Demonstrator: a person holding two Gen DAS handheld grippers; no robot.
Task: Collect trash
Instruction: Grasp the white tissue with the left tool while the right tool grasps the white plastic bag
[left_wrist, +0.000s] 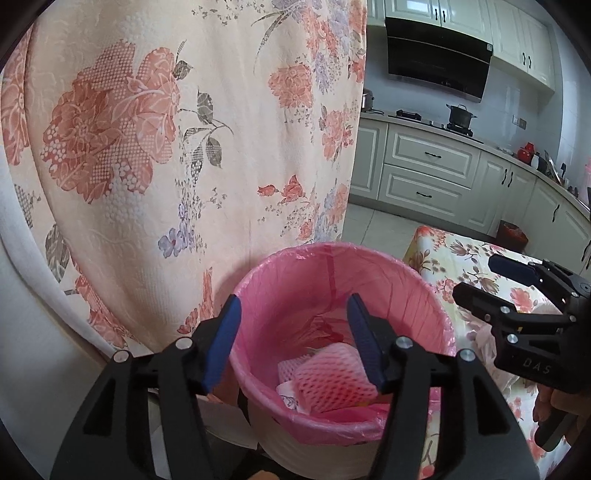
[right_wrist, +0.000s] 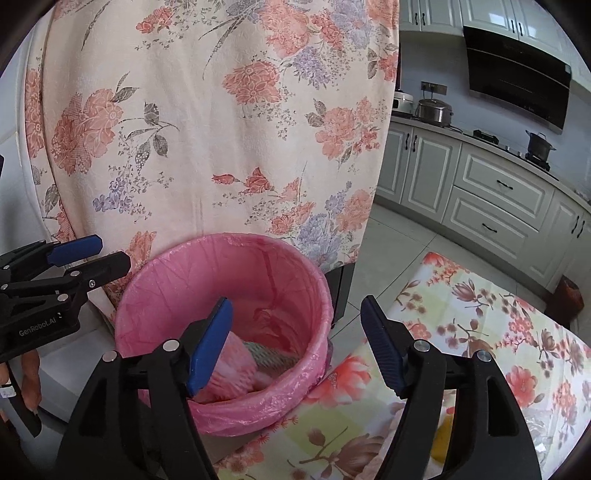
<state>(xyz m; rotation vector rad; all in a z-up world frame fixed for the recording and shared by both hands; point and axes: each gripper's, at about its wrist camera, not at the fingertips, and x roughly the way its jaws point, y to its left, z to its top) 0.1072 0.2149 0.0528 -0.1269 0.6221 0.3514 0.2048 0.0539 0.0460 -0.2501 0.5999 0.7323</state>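
Note:
A round bin with a pink liner stands beside the table, close under both grippers. Inside it lie a pink foam fruit net and some white wrapper paper. In the right wrist view the same bin holds the pink net and a grey-green net. My left gripper hangs open over the bin's mouth with nothing between its blue pads. My right gripper is open and empty over the bin's right rim and the table edge. Each gripper shows in the other's view: right, left.
A large floral cloth hangs right behind the bin. The table with a floral cover lies to the right, with something yellow and clear plastic on it. Kitchen cabinets and a dark red bin stand across the tiled floor.

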